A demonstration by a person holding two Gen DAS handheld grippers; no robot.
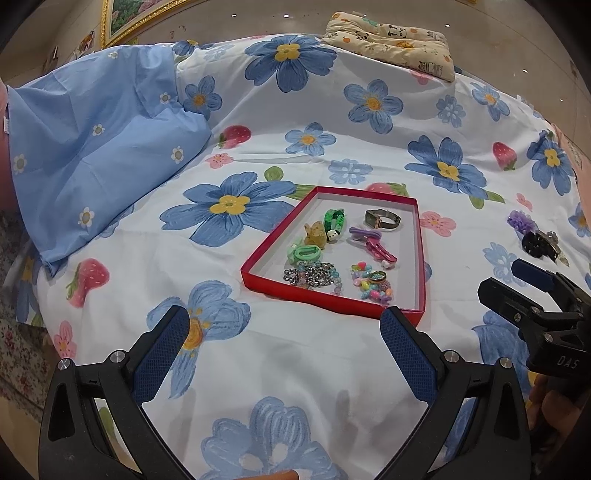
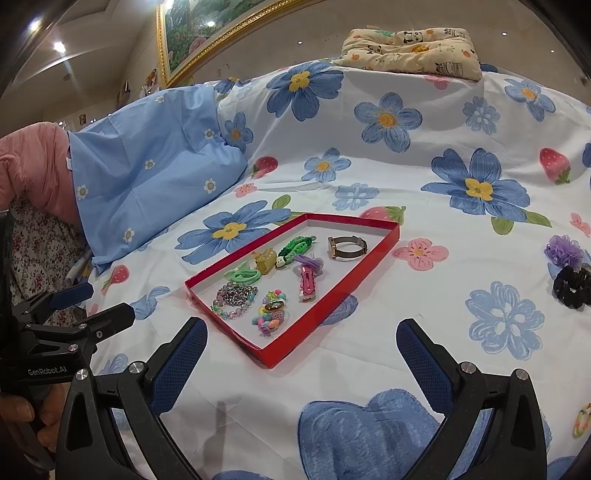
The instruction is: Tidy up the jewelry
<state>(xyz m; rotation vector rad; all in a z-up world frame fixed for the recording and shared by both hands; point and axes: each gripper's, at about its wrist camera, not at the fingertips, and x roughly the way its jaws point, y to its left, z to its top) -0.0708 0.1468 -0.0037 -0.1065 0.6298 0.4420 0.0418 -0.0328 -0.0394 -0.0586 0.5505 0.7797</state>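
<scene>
A flowered bedsheet (image 1: 295, 369) is covering the whole surface, with a light blue pillow (image 1: 96, 147) lying at its left and a small cream cushion (image 1: 391, 40) printed with pandas sitting at the far edge. Only the right wrist view is catching the pink cloth (image 2: 33, 162) bunched behind the pillow, a gold-framed painting (image 2: 207, 29) on the wall in full, and a multicoloured ring (image 2: 581, 424) lying on the sheet at the far right edge. A shallow red tray (image 1: 255, 269) is resting on the sheet in the middle, just ahead of both tools. Inside it a wristwatch (image 1: 382, 219) is lying at the far right corner, with a green woven charm (image 1: 334, 221) and a yellow claw clip (image 1: 316, 232) to its left, a green hair tie (image 1: 304, 254) and a pink hair clip (image 1: 378, 249) in the middle row, and a beaded chain bracelet (image 1: 314, 277) and a cluster of colourful beads (image 1: 373, 286) along the near wall. Outside the tray, well to its right, a purple scrunchie (image 2: 565, 251) and a black scrunchie (image 2: 570, 286) are lying touching each other. The left gripper (image 1: 284, 332) is hovering over the sheet with its fingers spread wide and nothing between them; the right gripper (image 2: 301, 343) is likewise released and empty. Each view is also showing the other tool from the side, and a hand (image 2: 22, 413) wrapping the left one's handle.
</scene>
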